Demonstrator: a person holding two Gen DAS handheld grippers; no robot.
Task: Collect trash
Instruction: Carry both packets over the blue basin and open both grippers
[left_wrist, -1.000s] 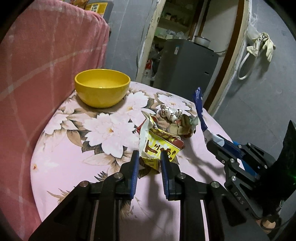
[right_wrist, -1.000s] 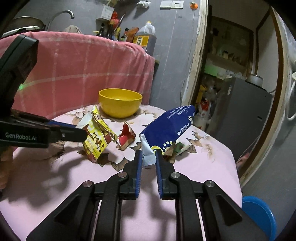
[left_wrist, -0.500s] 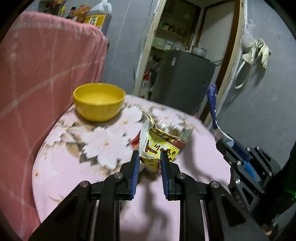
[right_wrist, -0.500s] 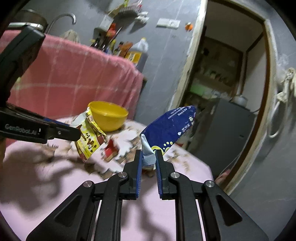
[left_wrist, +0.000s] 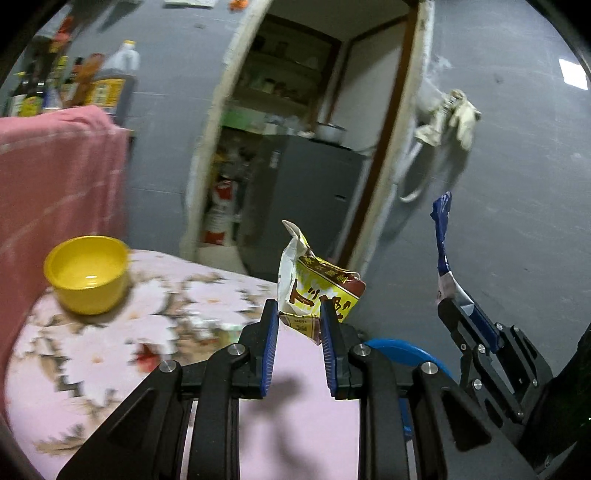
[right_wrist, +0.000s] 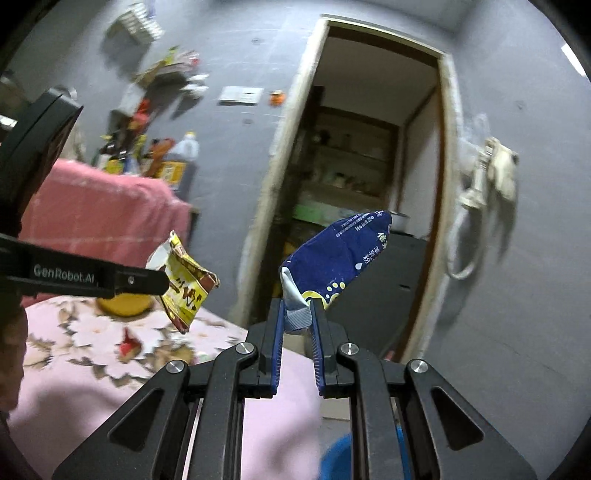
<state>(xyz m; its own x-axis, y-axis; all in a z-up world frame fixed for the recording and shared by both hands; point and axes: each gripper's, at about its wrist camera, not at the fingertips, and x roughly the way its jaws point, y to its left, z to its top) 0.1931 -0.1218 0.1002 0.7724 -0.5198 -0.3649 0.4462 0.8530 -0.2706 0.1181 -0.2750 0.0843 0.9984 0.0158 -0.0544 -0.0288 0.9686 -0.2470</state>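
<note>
The left gripper (left_wrist: 298, 314) is clamped on the lower end of a yellow wrapper (left_wrist: 317, 288), which hangs in the air above the right edge of the table (left_wrist: 306, 424). The wrapper is crumpled, with a dark red band and brown characters on the yellow part; I cannot read them. The right gripper (right_wrist: 298, 308) is pressed together on the pale torn end of a blue bag (right_wrist: 340, 258), also off the table. White characters run along the bag's upper edge, and yellow dots sit near its lower part; the writing is too small to read. In the right wrist view the side of the left gripper carries the words "GenRobot.AI".

A yellow bowl (left_wrist: 86, 275) stands near the far left edge of the table, on a pink cloth with flowers. A small red scrap (right_wrist: 128, 345) lies on the cloth near the middle. A blue bin (left_wrist: 402, 356) shows below the table's right edge. Bottles (left_wrist: 107, 81) with yellow labels stand behind the pink cover (left_wrist: 55, 177).
</note>
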